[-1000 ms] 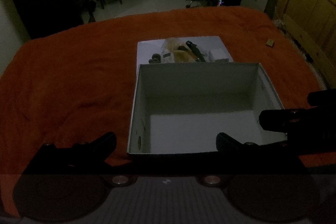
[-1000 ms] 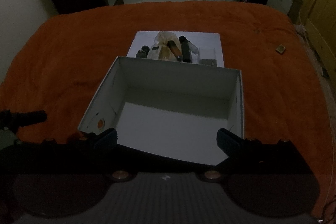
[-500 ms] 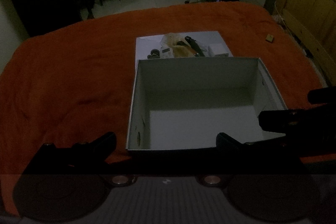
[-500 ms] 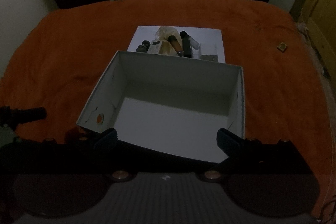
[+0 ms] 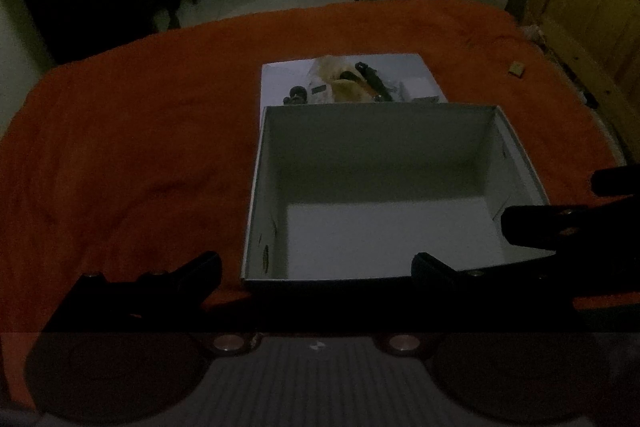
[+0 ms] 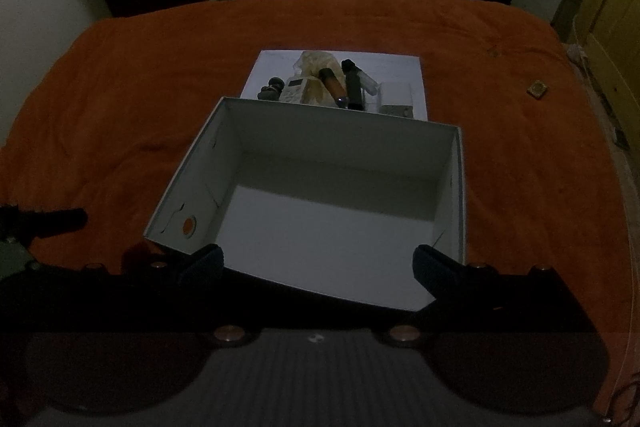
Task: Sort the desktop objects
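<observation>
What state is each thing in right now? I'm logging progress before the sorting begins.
Box: open, empty, upright on the orange cover.
Sheet: flat behind the box, the small items on it.
Items: lying in a cluster on the sheet, none in the box.
Left gripper: open, holding nothing.
Right gripper: open, holding nothing.

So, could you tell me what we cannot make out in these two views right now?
- Items on the white sheet: in the left wrist view, the near ones are hidden behind the box's far wall.
- Pale block: right wrist view, too dim to identify.
- Small object on the blanket: both views, too small.
- Right gripper: cut off by the left view's right edge.
</observation>
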A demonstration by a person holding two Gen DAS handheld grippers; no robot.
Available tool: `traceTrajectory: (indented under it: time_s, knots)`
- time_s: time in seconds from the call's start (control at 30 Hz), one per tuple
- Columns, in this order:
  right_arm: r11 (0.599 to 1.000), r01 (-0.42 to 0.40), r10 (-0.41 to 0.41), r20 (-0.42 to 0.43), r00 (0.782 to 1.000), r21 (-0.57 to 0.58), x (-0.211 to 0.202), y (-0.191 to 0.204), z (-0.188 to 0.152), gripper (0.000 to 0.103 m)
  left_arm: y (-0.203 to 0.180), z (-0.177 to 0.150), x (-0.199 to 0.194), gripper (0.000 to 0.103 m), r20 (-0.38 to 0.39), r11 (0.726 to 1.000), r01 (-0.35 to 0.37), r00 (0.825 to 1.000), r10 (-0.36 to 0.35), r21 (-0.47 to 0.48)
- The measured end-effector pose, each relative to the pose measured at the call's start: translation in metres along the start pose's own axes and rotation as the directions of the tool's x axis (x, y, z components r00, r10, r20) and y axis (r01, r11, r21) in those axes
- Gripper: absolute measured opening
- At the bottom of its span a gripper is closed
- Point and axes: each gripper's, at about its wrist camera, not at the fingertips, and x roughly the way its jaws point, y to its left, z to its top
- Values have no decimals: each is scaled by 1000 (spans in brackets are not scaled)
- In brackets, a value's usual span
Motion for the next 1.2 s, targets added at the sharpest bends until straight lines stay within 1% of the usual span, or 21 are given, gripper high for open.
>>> traceTrajectory:
  time_s: [0.4, 0.63, 0.73, 0.83, 0.9, 0.97, 1.03, 1.13, 1.2]
  knots:
    - [1000, -8, 8, -4, 1000, -1, 2, 0, 5, 103, 1, -1, 0, 103, 4, 1000, 0, 1000, 0, 5]
    - [1000, -10, 10, -1, 1000, 25, -1, -7, 11, 103, 6, 9, -5, 102, 4, 999, 38, 999, -38, -30]
    - [999, -10, 9, 17, 1000, 42, -1, -8, 16, 103, 7, 13, -7, 103, 5, 998, 55, 998, -55, -44]
    - [999, -3, 1, 47, 999, 33, -2, -8, 23, 103, 8, 18, -8, 102, 5, 996, 70, 998, -70, -60]
    - [1000, 2, -4, 63, 998, 20, -3, -6, 28, 103, 5, 26, -3, 102, -10, 995, 71, 997, -72, -73]
    - [999, -5, 3, 65, 998, 34, -5, -7, 33, 103, 4, 33, -1, 102, -47, 992, 92, 994, -96, -81]
    - [999, -12, 9, 68, 998, 48, -6, -8, 38, 103, 5, 40, 4, 103, -78, 986, 142, 986, -149, -88]
    - [997, -29, 24, 69, 997, 76, -8, -10, 46, 103, 5, 51, 8, 103, -67, 982, 179, 981, -183, -63]
    - [996, -26, 20, 79, 997, 80, -10, -14, 53, 103, 5, 57, 8, 102, -42, 984, 174, 984, -176, -49]
